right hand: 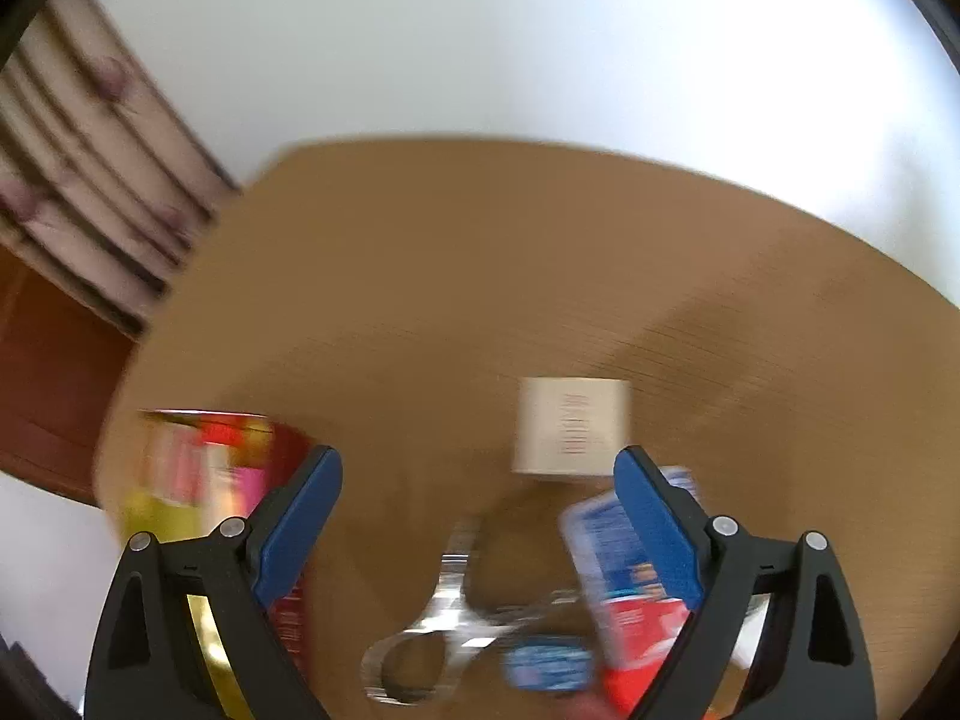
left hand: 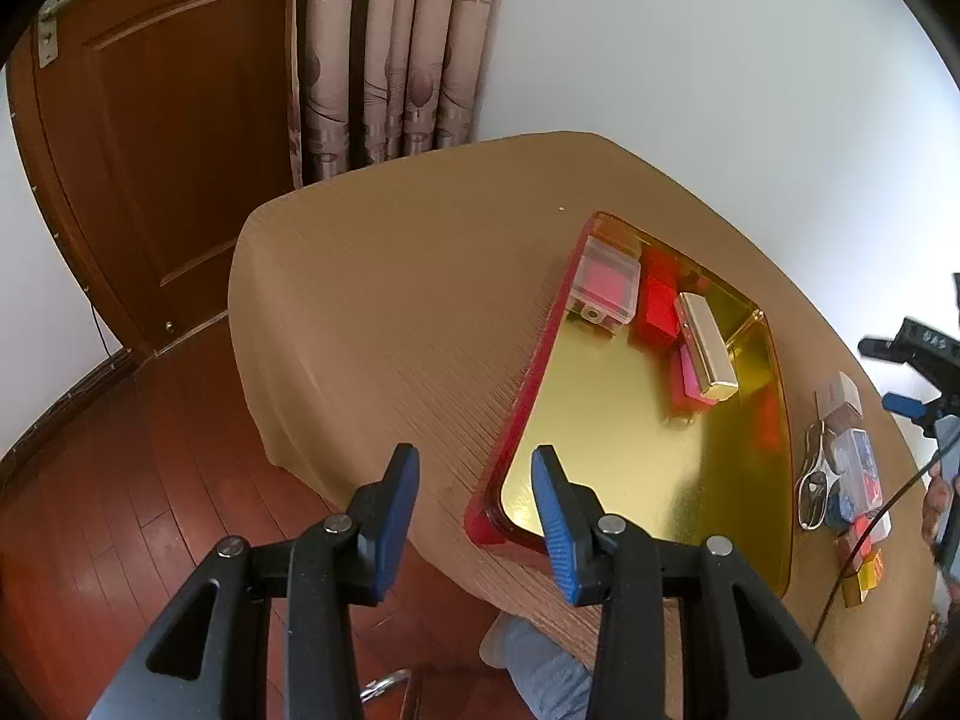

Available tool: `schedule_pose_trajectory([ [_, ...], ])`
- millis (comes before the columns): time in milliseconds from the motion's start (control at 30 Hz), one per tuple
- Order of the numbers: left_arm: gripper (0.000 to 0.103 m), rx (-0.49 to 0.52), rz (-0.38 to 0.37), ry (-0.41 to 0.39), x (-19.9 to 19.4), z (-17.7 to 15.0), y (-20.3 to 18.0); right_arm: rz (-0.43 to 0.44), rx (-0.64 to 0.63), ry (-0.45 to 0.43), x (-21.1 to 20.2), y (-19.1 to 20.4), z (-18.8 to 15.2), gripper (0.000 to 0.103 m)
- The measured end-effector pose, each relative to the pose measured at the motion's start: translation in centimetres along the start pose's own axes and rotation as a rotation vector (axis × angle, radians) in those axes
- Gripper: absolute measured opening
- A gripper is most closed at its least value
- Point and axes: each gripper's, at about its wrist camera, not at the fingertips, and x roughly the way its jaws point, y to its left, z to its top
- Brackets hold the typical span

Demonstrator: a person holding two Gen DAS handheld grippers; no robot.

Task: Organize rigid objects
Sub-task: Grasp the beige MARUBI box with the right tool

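The gold tray (left hand: 630, 468) with a red rim sits on the tan table (left hand: 390, 300), holding a clear case (left hand: 603, 288), red box (left hand: 657, 315) and gold box (left hand: 708, 345). Right of it lie scissors (right hand: 432, 618), a white box (right hand: 570, 426) with blurred red lettering, and a blue-and-red pack (right hand: 624, 564), print unreadable. Left gripper (left hand: 474, 516) is partly apart over the tray's near corner; right gripper (right hand: 480, 534) is wide apart, empty

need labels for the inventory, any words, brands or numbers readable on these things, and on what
None can be read.
white box: red barcode-like marks, too blurred.
blue and red pack: white print, blurred.
right gripper: small marks on its black body, too small.
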Motion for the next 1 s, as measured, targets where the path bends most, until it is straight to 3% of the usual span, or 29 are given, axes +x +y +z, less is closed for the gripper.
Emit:
schedule_pose_trajectory([
  [233, 0.040, 0.022, 0.004, 0.036, 0.7, -0.4, -0.5, -0.089, -0.040, 0.047, 2.6, -1.6, 1.5, 0.091],
  [367, 0.040, 0.029, 0.009, 0.040, 0.8, -0.4, -0.7, -0.083, -0.032, 0.088, 4.3, -2.0, 2.3, 0.086],
  [467, 0.040, 0.030, 0.009, 0.050, 1.0, -0.5, -0.8, -0.061, -0.025, 0.129, 5.8, -2.0, 2.6, 0.068],
  [500, 0.040, 0.031, 0.011, 0.054, 1.1, -0.5, -0.8, -0.059, -0.029, 0.141, 6.4, -2.1, 2.7, 0.046],
  [600, 0.040, 0.036, 0.014, 0.054, 1.2, -0.5, -0.9, -0.072, -0.078, 0.151, 7.4, -1.3, 2.8, 0.042],
  [733, 0.040, 0.044, 0.025, 0.052, 1.3, -0.6, -1.0, -0.065, -0.112, 0.072, 5.2, -0.5, 2.9, 0.041],
  [867, 0.040, 0.046, 0.037, 0.043, 1.0, -0.7, -1.2, 0.056, -0.109, -0.013, 0.1, 0.4, 1.7, 0.041],
  [1000, 0.040, 0.068, 0.038, 0.007, 0.2, -0.8, -1.4, 0.160, -0.110, -0.082, -4.8, 0.4, -2.8, 0.041],
])
